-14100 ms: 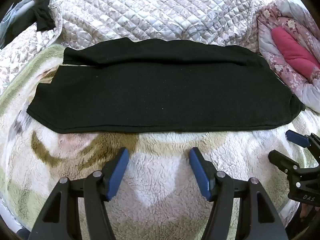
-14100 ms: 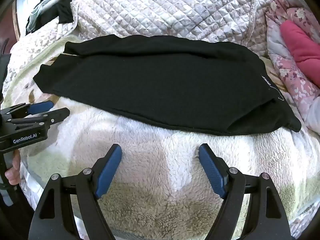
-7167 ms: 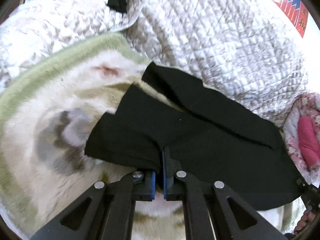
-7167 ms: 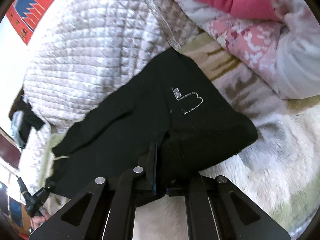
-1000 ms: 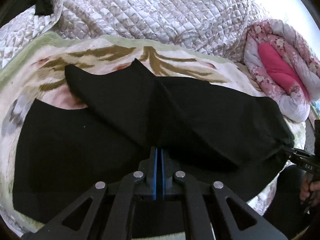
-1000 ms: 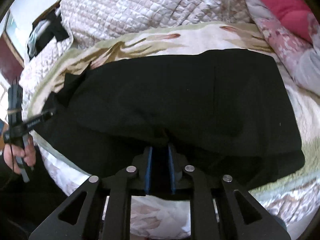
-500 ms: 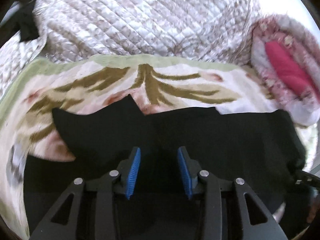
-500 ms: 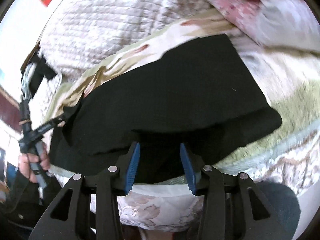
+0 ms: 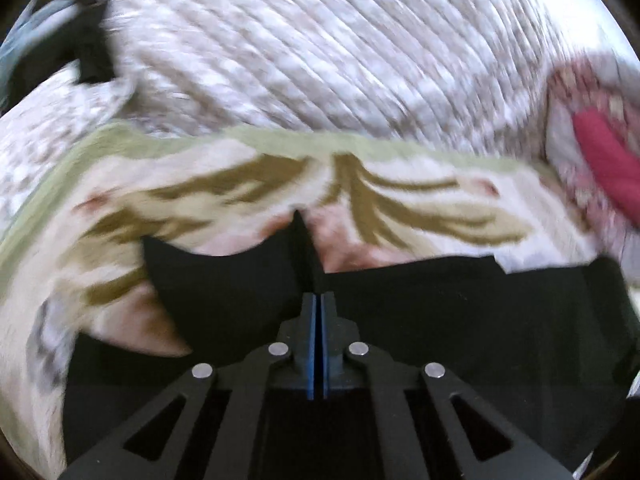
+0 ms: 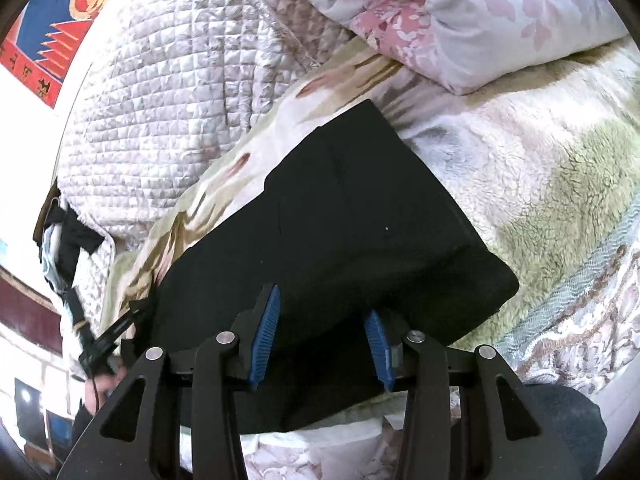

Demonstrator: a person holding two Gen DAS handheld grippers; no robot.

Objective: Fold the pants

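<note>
Right wrist view shows the right gripper (image 10: 322, 344) now spread open, having released the black knit pants (image 10: 340, 224), while the left gripper (image 9: 319, 320) has re-closed, contents unclear.

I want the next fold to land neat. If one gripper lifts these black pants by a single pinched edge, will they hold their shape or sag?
Probably sag. The black pants drape limply over the fleece blanket, and a loose pointed flap sticks out at the left gripper. The knit looks soft and grippy, so slipping seems unlikely.
</note>
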